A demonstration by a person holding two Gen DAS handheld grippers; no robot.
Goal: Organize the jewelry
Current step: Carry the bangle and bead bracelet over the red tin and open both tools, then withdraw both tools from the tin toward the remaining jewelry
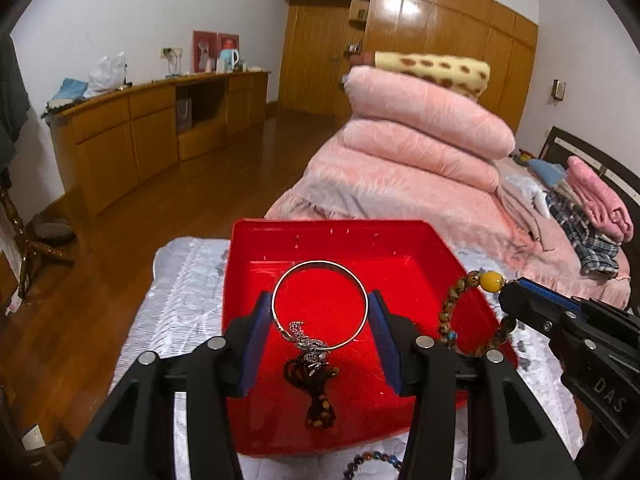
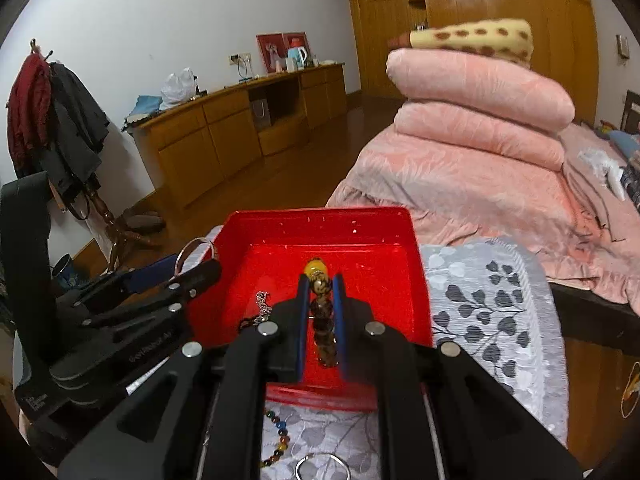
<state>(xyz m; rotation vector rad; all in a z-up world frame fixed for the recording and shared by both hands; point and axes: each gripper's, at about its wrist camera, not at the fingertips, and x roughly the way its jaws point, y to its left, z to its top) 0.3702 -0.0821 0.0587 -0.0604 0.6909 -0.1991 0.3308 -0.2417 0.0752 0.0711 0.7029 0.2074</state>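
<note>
Left tool (image 1: 320, 308) clamps silver bangle (image 1: 320, 304); right tool (image 2: 322, 300) clamps bead bracelet (image 2: 322, 312) over red tray (image 2: 416, 280).

R gripper (image 2: 321, 312) was clamped on a brown bead bracelet (image 2: 322, 320) w/ yellow bead, over the red tray (image 2: 416, 280). L gripper (image 2: 176, 280) at 9 o'clock held a silver bangle (image 2: 195, 254).

Folded pink quilts (image 1: 424, 120); wooden cabinets (image 1: 160, 124)
</note>
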